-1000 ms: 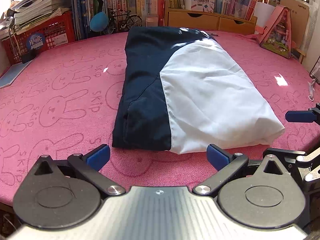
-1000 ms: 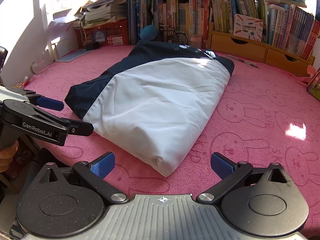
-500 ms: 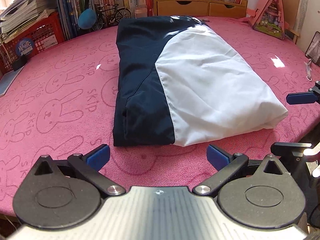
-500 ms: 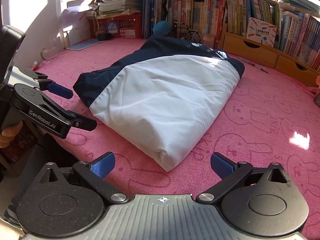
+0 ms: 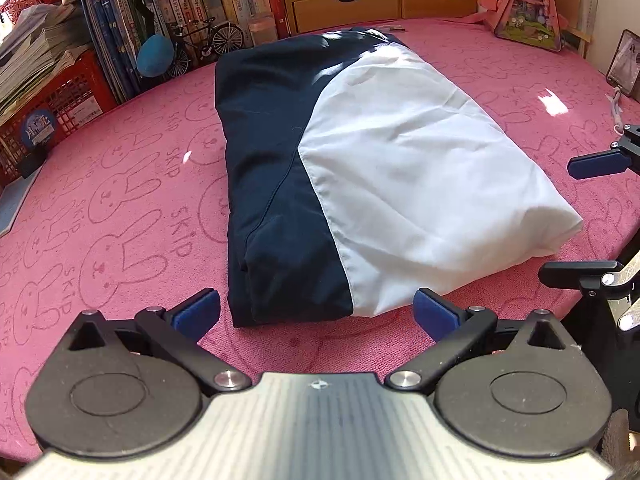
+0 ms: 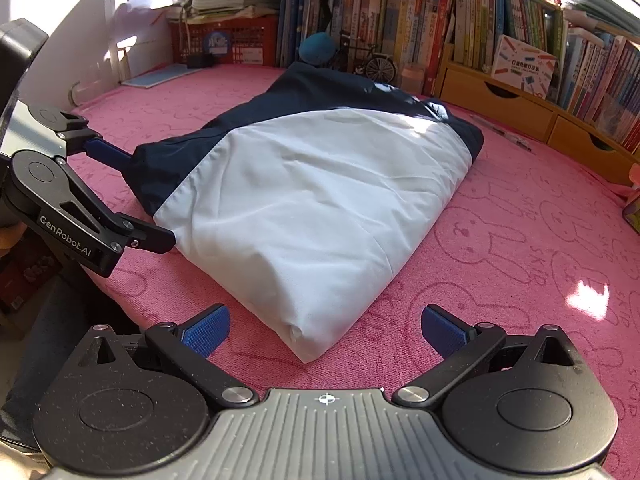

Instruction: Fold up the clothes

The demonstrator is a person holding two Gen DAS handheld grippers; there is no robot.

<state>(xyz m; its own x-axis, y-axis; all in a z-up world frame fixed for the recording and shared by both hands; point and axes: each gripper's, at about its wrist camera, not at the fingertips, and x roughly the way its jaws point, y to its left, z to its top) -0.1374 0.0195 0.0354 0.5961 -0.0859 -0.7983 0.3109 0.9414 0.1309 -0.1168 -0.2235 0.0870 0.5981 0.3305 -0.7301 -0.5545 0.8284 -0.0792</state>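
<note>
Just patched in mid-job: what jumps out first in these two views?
A folded navy-and-white garment lies mid-table on the pink bunny-print cloth. Both tongs, left and right, hover open at its near edge. Behind it, a bookshelf lines the back.

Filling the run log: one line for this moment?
left gripper open | right gripper open | folded jacket flat on pink mat, ungripped

Pink bunny-print cloth (image 5: 120, 208) (over the table), folded navy-white garment (image 5: 360, 168) on it
</note>
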